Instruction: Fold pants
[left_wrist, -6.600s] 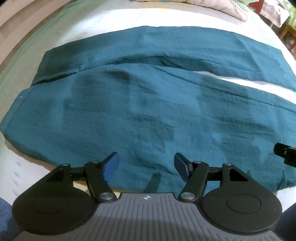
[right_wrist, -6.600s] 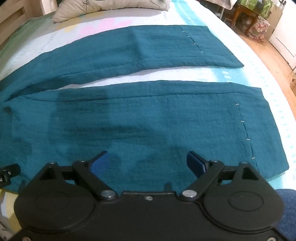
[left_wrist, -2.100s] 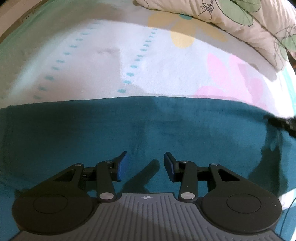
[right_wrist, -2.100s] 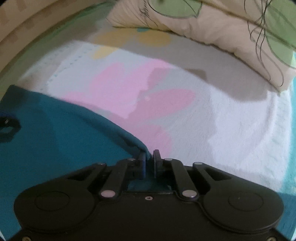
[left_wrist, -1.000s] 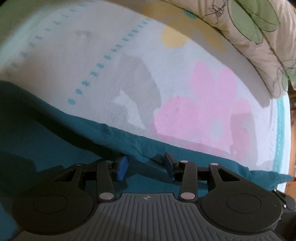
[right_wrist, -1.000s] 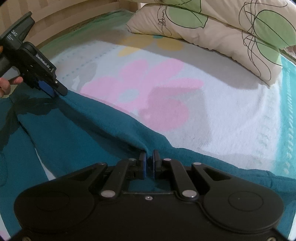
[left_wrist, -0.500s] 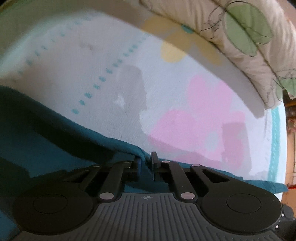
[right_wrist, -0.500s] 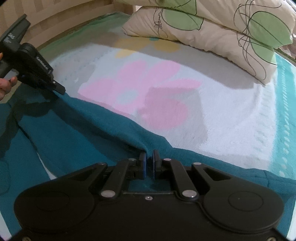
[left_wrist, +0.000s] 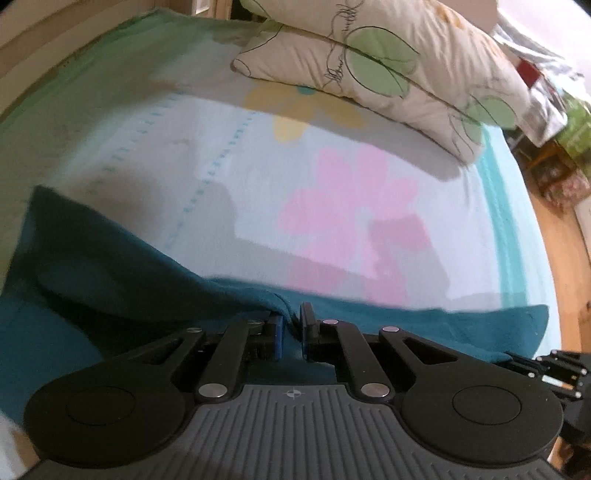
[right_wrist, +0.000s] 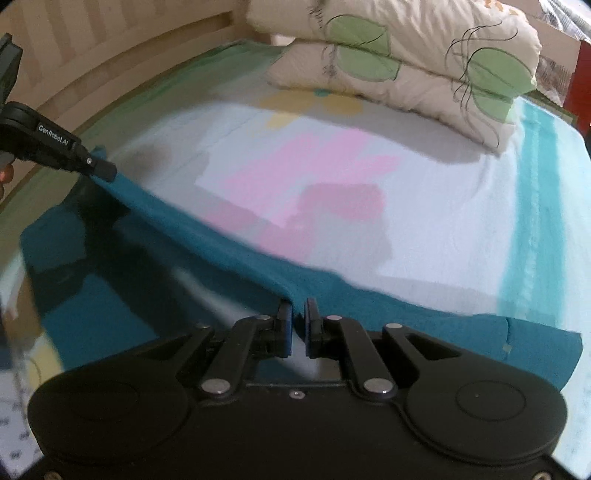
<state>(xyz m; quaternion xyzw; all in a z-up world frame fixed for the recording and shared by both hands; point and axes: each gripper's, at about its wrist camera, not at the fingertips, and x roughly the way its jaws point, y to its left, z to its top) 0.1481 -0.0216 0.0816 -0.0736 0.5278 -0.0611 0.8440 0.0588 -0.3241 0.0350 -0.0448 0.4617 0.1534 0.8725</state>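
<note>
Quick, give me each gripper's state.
Left gripper: shut on the far edge of the pants.
Right gripper: shut on the same edge, further along.

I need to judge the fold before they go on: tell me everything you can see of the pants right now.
The pants are dark teal, of soft, slightly textured cloth. Their far edge is lifted off the bedsheet, pinched in two places: by the left gripper and by the right gripper, both shut on it. Between them the edge runs taut. The cloth hangs back toward the cameras in shadowed folds; one loose end lies flat on the sheet. The waistband and hems cannot be told apart.
</note>
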